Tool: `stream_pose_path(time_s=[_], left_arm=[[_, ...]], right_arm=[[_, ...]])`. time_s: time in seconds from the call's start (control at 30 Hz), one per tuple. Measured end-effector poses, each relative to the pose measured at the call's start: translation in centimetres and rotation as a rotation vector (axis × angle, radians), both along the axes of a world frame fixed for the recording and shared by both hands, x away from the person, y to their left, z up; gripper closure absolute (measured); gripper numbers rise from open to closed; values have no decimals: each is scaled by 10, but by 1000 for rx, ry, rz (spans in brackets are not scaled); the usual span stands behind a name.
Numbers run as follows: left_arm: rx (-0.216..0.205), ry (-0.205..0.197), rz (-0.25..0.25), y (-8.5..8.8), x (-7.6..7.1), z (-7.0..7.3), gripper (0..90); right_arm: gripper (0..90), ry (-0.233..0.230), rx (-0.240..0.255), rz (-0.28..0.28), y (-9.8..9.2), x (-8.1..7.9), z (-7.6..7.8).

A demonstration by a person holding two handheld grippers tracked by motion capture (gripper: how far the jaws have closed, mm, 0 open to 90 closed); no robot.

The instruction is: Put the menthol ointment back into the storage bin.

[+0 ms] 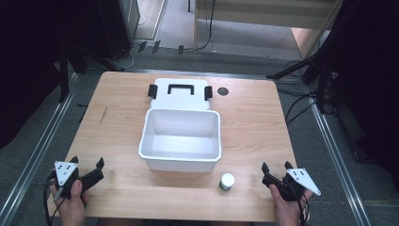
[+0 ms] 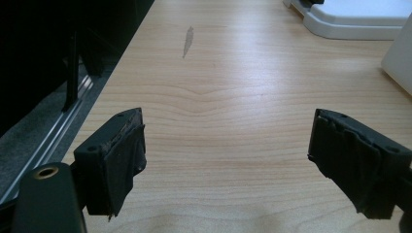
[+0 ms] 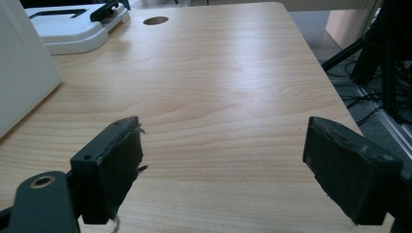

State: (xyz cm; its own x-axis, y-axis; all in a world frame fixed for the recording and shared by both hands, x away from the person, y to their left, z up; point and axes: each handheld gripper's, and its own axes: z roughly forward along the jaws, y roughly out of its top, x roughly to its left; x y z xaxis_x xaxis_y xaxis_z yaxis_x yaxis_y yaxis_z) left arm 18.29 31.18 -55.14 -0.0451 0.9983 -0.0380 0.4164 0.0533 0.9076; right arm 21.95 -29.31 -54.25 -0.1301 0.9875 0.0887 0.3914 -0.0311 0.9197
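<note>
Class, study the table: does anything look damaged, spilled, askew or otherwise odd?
Mostly tidy. One oddity: a grey smudge marks the wooden table left of the open white box, like a scuff or stain. The lid lies flat behind the box; the small jar stands upright. Nothing spilled.

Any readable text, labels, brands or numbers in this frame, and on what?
None can be read. The white bin, its lid, the small jar, the table and both tools, left and right, carry no legible words, numbers or signs.
</note>
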Motion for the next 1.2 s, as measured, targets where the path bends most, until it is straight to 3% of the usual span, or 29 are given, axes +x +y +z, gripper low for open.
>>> stream_pose_path(time_s=[0.17,0.2,0.3,0.4,0.43,0.63,0.67,0.73,0.83,0.9,1.0,1.03,1.07,1.17,1.2], left_arm=[[-6,-11,8,0,0,0,142],[-4,-14,9,0,0,0,142],[-5,-22,7,0,-1,0,142],[-10,-24,-5,1,-2,0,143],[-10,-24,-5,1,-2,0,143],[-12,-25,-3,0,-2,0,143],[-12,-25,-3,0,-2,0,143],[-9,-22,-2,0,-2,0,143],[-6,-21,-4,0,-1,0,143],[-6,-20,-5,-1,-1,0,143],[-5,-16,-7,-1,0,0,143],[-5,-16,-7,-1,0,0,143],[-2,-17,-8,-1,0,0,143],[-1,-19,-8,-1,-1,0,143],[3,-19,-11,-1,-1,0,143]], right_arm=[[160,29,13,30,-1,0,1],[163,58,5,46,-1,1,2],[188,73,3,62,-1,0,3],[207,140,-25,106,0,1,8],[207,140,-25,106,0,1,8],[233,275,-130,192,5,4,34],[233,275,-130,192,5,4,34],[233,344,-202,224,10,7,49],[233,381,-225,242,11,9,56],[244,451,-263,284,16,12,67],[250,531,-307,314,22,16,75],[250,531,-307,314,22,16,75],[249,581,-330,346,25,19,79],[254,621,-358,379,29,21,81],[258,665,-385,416,34,23,83]])
